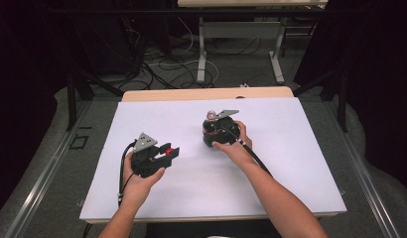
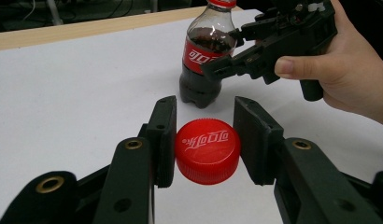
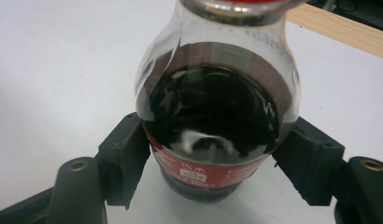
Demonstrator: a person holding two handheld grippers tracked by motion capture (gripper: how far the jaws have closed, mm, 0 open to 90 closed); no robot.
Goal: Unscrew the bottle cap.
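Up close, ridged red plastic cap (image 2: pixel 207 150) faces rounded clear cola bottle (image 2: pixel 206 53).

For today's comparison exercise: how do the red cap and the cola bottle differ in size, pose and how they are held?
The red cap is small and squat; the cola bottle is far taller. The cap is off the bottle, clamped in the left hand-held gripper; the bottle stands upright on the white table between the right hand-held gripper's jaws. Both carry the same red branding.

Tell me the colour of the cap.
Red with white lettering; the cap shows best in the left gripper view.
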